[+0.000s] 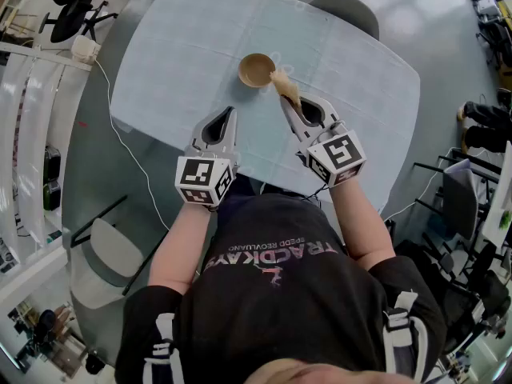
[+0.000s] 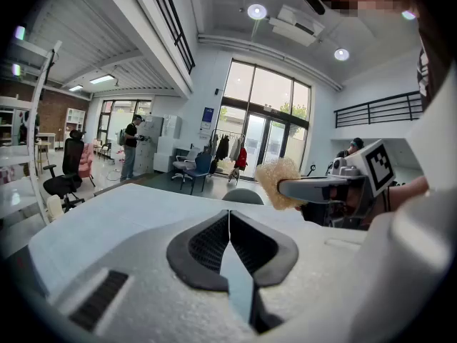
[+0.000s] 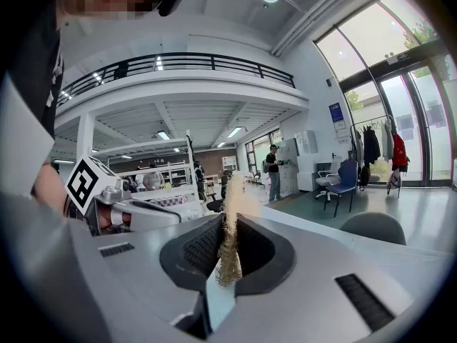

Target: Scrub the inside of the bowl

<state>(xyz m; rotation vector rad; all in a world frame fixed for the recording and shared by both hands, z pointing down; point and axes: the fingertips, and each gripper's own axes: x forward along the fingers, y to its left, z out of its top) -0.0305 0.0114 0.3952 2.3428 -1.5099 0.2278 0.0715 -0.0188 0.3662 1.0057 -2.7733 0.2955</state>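
Because your right gripper (image 1: 298,109) carries the tool, treat it as the working side. In the right gripper view its jaws are clamped on a fibrous scrub pad (image 3: 229,224), pinched flat between the pads, with most of its length projecting past the tips. The long axis of the pad follows the line of the jaws.

From the head view, the free end of the fibrous scrub pad (image 1: 285,86) points ahead and to the left of the gripper, toward the wooden bowl (image 1: 256,70). That end sits at the bowl's near right rim. Whether it touches the rim or hangs just above it cannot be told. The bowl stands upright, mouth up, on the pale blue tablecloth (image 1: 184,46). Neither gripper view shows it, because both cameras look out over the table.

Your left gripper (image 1: 226,115) has its jaws brought fully together with nothing between them, as the left gripper view confirms (image 2: 229,219). The bowl lies ahead and slightly to the right of its tips, clearly apart from them.

Judgement: the right gripper is the nearer one. To bring the pad over the rim and into the bowl's hollow, advance along the pad's own axis, forward and left, then tip it downward. The unheld bowl may slide on the cloth under scrubbing pressure.
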